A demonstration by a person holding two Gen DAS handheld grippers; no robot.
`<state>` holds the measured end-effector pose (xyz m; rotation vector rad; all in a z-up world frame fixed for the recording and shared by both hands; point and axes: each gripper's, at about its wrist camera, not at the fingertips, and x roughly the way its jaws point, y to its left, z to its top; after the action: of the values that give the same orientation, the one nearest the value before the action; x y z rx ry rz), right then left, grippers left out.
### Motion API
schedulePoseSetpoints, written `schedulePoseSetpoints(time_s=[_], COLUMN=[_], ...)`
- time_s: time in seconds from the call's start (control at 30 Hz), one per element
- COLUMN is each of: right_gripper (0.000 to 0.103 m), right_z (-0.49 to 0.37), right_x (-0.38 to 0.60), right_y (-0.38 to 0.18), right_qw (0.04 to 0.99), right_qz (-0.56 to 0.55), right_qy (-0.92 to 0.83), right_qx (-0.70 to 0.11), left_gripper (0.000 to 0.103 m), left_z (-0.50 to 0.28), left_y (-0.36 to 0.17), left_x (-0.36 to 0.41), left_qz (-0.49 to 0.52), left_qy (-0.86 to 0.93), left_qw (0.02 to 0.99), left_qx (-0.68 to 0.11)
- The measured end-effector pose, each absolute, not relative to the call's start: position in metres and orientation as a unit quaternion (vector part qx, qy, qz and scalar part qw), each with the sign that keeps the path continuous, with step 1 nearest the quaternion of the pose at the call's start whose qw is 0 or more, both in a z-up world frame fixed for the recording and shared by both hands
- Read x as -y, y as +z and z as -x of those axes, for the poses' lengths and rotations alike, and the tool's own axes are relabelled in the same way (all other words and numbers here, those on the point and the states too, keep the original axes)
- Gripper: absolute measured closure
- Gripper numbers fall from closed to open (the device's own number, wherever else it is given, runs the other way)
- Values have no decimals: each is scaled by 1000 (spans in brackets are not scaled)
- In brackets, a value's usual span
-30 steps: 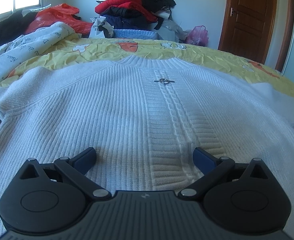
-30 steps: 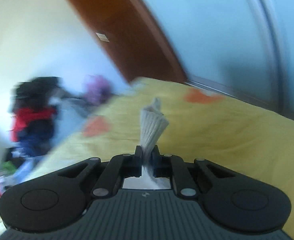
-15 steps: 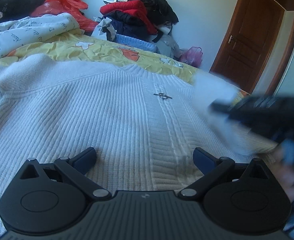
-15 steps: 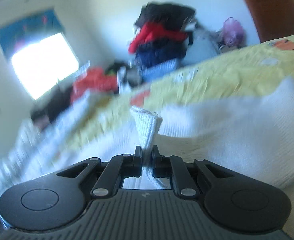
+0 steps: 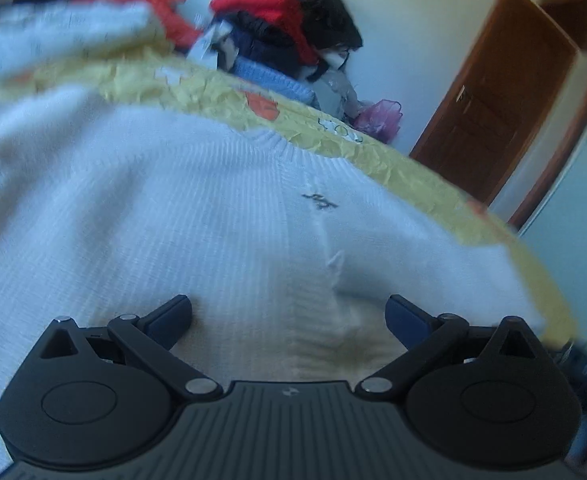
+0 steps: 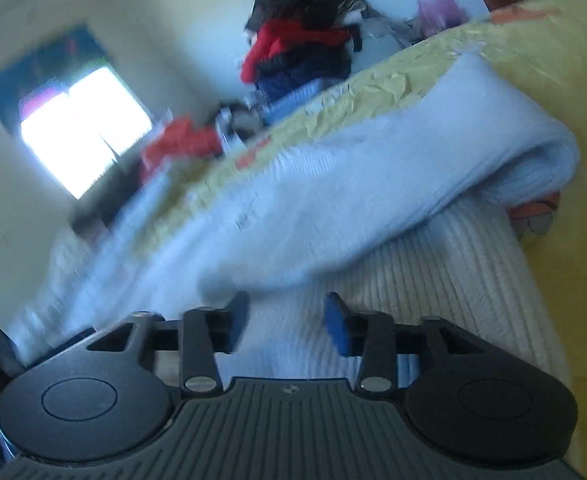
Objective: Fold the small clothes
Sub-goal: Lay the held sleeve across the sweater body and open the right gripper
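Yellow bedspread (image 5: 393, 160) carries the white sweater (image 5: 173, 220); left gripper (image 5: 287, 314) wide, right gripper (image 6: 287, 320) part-open, both low above it.

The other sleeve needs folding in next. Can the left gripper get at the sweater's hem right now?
Probably yes. The left gripper is open, low over the sweater, and the ribbed hem lies between its fingers with nothing covering it.

Ribbed white knit sweater (image 5: 197, 216); crinkled yellow cloth sheet (image 5: 197, 88); glossy brown wooden door (image 5: 489, 120); matt black plastic gripper (image 5: 287, 316), metal rivets.
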<state>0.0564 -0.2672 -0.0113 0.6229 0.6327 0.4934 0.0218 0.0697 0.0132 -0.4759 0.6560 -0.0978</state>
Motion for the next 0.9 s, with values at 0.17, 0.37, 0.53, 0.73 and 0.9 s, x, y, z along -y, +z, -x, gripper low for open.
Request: schedulePoseSetpoints(time_s=[0.17,0.37,0.53,0.73,0.9], right_gripper=[35,32,29,27,27], right_z=[-55,-53,-56,-57,-58], right_x=[264,271,271,270,271], right_y=[-12,-14,-16,-16,-17], right_qw=[868,859,854,853,854], right_qz=[-305,-325,-337,-335,-335], right_qy=[252,267,274,278,278], right_qx=[-299,-293,-289,-287,-286], left_gripper=[0,11,77,94,94], left_z=[-64,-96,-109,-107,-95], left_y=[14,11,16,30,73], left_x=[-70,-32,-10,-1,-5], left_qz=[389,338,245,189,150], left_qy=[-139,-103,-46,-44,-59], left_qw=[839,853,880,905,940], left_qx=[-355,-384,-404,-379,-302])
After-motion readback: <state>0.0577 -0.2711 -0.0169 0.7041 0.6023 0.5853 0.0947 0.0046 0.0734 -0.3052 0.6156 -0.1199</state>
